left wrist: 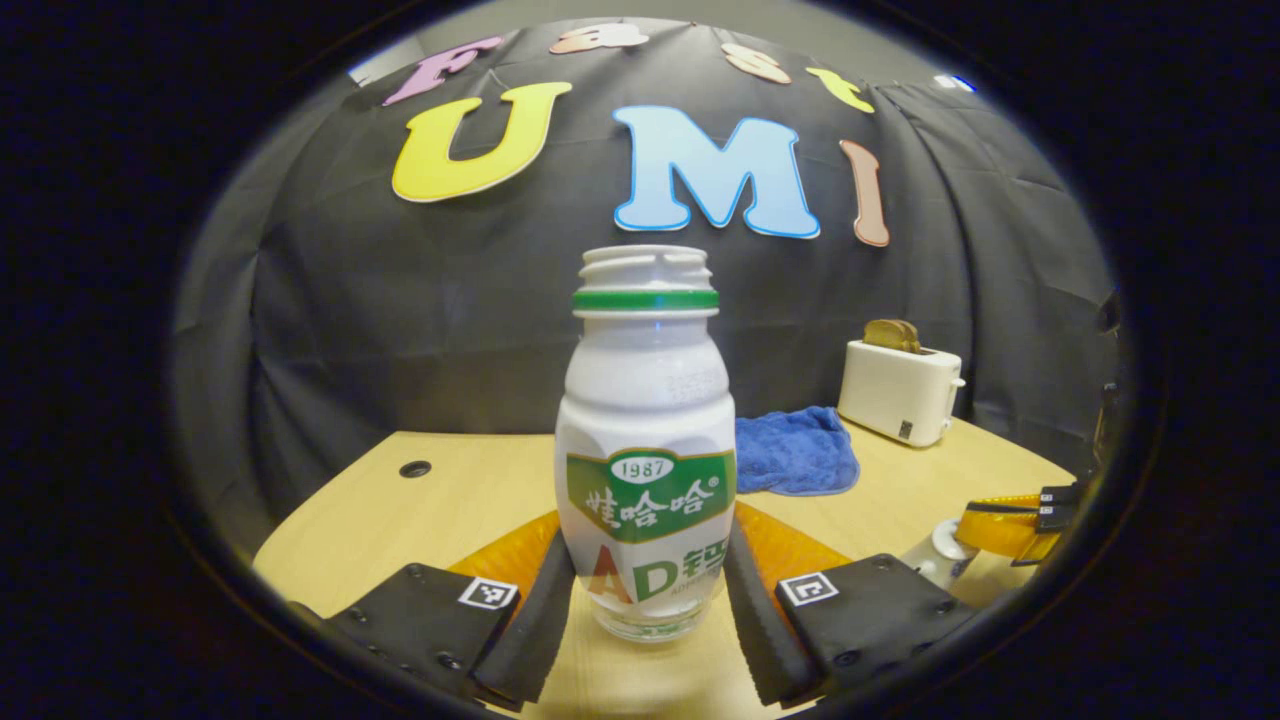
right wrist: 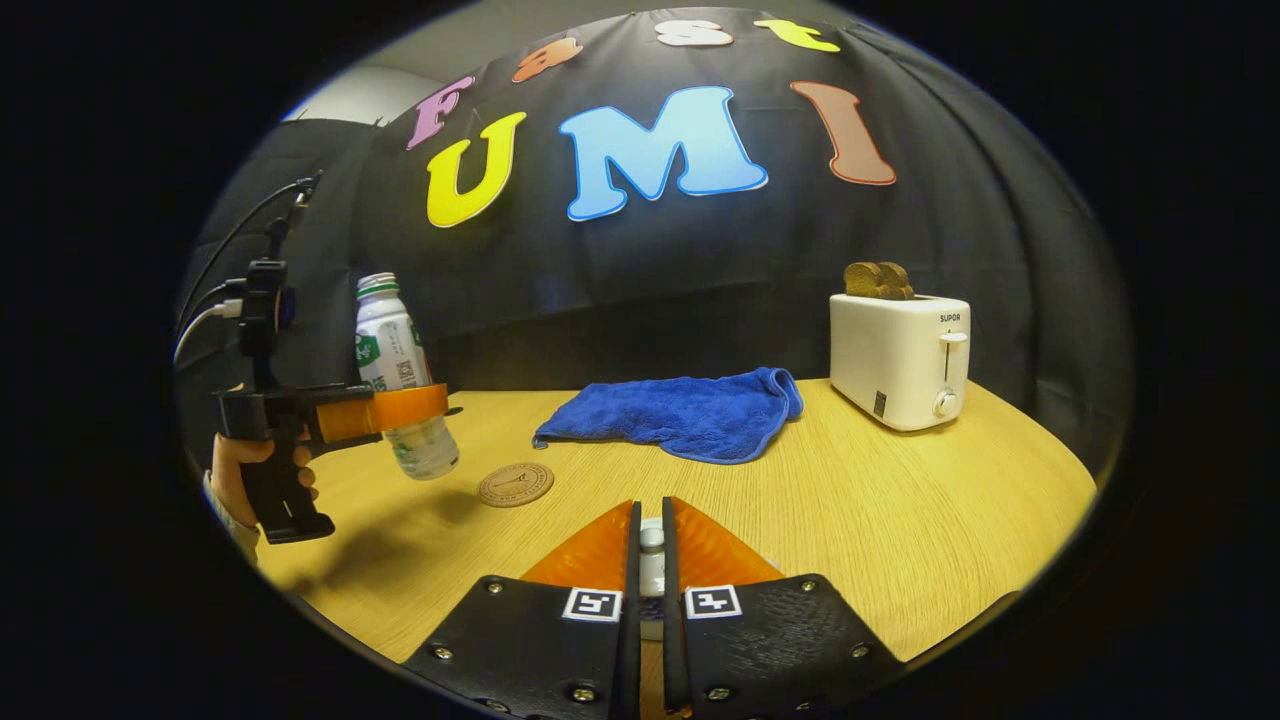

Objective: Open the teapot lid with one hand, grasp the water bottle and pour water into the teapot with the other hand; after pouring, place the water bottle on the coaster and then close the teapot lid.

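Note:
The water bottle (left wrist: 645, 400) is white with a green neck ring and has no cap. It stands upright between the fingers of my left gripper (left wrist: 648, 560), which is shut on its lower half. In the right gripper view the same bottle (right wrist: 392, 350) hangs above the table at the left, held by the left gripper (right wrist: 420, 405) and a hand (right wrist: 232, 460). A round brown coaster (right wrist: 515, 484) lies on the table just right of it. My right gripper (right wrist: 650, 520) is shut on a small white knob, the teapot lid (right wrist: 651, 560). The teapot body is hidden.
A wooden table (right wrist: 900, 520) carries a crumpled blue cloth (right wrist: 680, 412) at the back middle and a white toaster (right wrist: 898, 358) with bread in it at the back right. In the left gripper view the right gripper (left wrist: 1010, 525) sits at the right edge, over a white piece.

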`<state>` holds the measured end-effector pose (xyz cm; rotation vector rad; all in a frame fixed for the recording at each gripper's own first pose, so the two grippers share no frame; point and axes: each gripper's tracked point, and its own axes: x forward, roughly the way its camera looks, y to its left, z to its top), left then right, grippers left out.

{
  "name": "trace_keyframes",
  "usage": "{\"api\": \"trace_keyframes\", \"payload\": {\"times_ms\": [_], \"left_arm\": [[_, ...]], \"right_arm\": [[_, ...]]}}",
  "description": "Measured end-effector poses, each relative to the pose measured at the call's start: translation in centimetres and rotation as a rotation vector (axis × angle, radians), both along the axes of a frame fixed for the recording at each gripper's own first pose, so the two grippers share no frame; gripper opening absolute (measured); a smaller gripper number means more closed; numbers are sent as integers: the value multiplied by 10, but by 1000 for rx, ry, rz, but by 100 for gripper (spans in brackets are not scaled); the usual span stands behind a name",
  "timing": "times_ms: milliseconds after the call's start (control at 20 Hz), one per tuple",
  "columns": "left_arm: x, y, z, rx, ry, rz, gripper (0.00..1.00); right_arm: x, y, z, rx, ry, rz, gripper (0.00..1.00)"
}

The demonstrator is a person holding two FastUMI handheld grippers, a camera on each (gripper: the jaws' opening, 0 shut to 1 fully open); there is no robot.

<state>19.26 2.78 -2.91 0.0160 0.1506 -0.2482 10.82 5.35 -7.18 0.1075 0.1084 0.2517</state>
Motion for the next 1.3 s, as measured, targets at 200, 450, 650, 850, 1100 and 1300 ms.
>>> {"api": "trace_keyframes", "payload": {"times_ms": [200, 450, 650, 850, 1100, 1300], "left_arm": [[19, -17, -4, 25, 0, -47, 80], [48, -35, -21, 65, 7, -61, 86], [65, -35, -37, 86, 10, -43, 80], [68, -35, -54, 101, 40, -34, 86], [64, -28, -52, 67, 32, -21, 75], [64, -27, -54, 22, 33, -22, 88]], "right_arm": [[0, 0, 0, 17, -10, 7, 9], [0, 0, 0, 34, -27, 18, 9], [-1, 0, -1, 45, -35, 26, 9], [-1, -1, -1, 40, -41, 24, 9], [-1, 0, -1, 53, -39, 29, 9], [-2, 0, -1, 55, -40, 29, 9]]}}
